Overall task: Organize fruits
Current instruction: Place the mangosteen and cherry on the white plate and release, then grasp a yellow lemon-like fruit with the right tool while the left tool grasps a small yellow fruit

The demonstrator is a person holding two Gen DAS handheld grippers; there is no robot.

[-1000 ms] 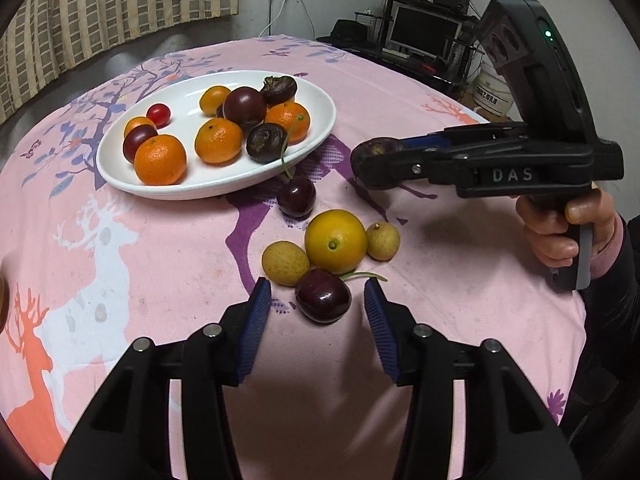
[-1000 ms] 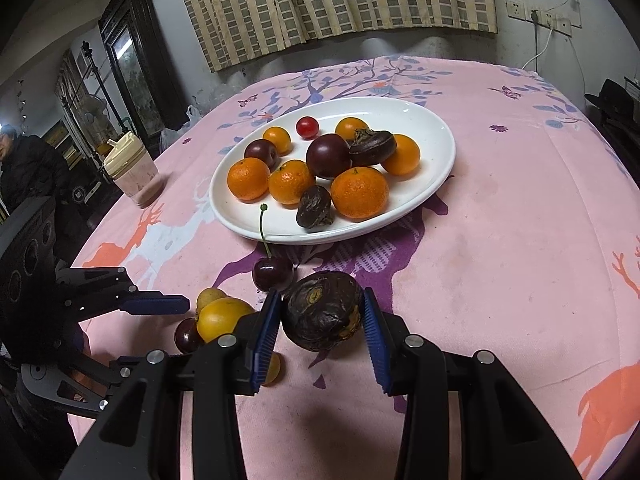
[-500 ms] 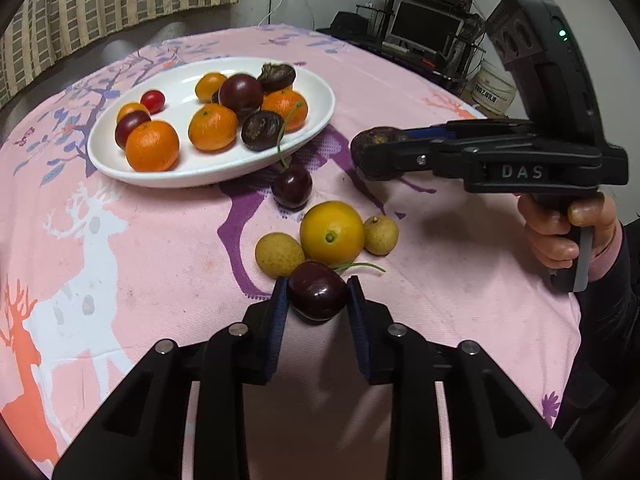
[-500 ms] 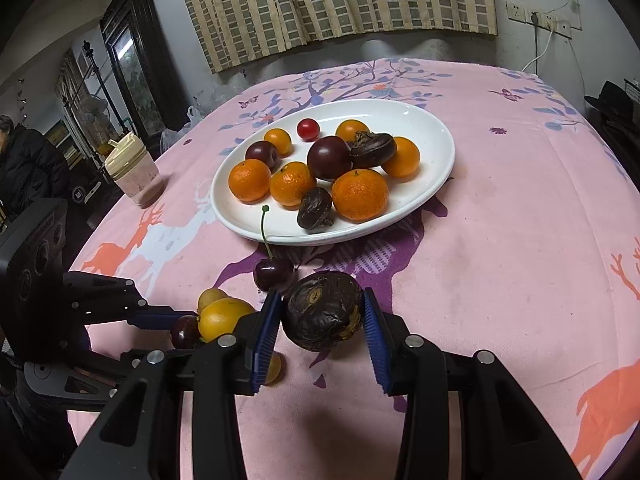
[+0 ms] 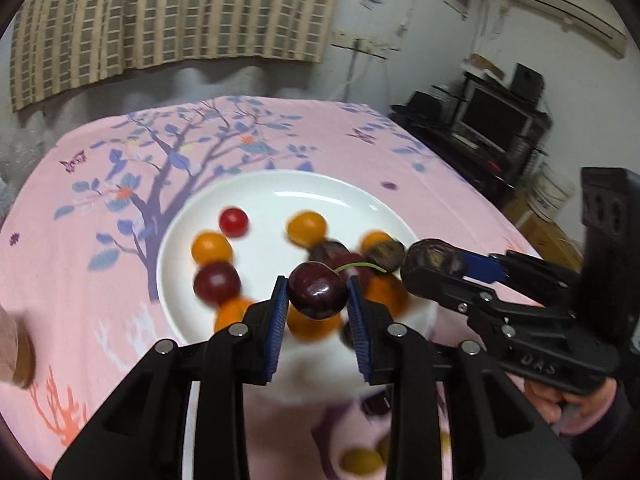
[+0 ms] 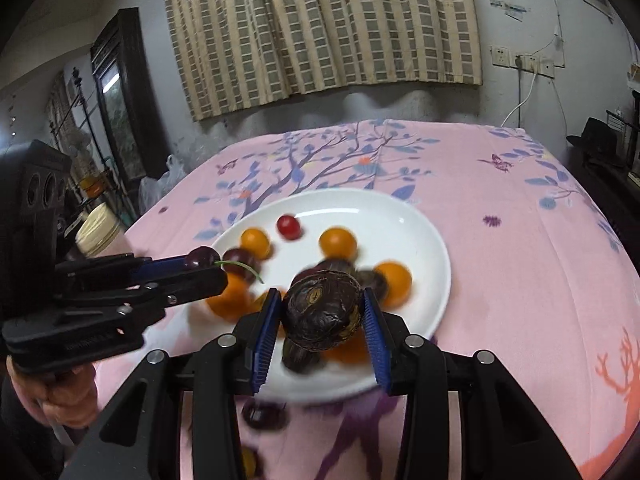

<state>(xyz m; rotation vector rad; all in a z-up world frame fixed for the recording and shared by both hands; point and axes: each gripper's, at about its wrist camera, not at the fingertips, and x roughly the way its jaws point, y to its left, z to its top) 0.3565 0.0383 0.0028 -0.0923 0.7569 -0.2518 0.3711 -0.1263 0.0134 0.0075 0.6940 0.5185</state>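
Note:
My left gripper [image 5: 318, 305] is shut on a dark red cherry [image 5: 318, 290] with a green stem, held above the near rim of the white plate [image 5: 280, 196]. My right gripper [image 6: 320, 320] is shut on a wrinkled dark passion fruit [image 6: 322, 311], also above the plate's [image 6: 424, 236] near side. Each gripper shows in the other's view: the right with the passion fruit [image 5: 434, 264], the left with the cherry [image 6: 200, 258]. The plate holds several oranges, dark plums and a red cherry tomato [image 5: 233, 222].
A pink printed tablecloth [image 5: 120, 184] covers the round table. Loose fruit lies blurred on the cloth below the grippers: a yellowish one [image 5: 360, 460] and a dark cherry [image 6: 264, 414]. A lidded jar [image 6: 98, 232] stands at the table's left edge.
My left gripper closed on the cherry, lifted it off the cloth and moved over the plate. My right gripper rose and moved toward the plate with the passion fruit.

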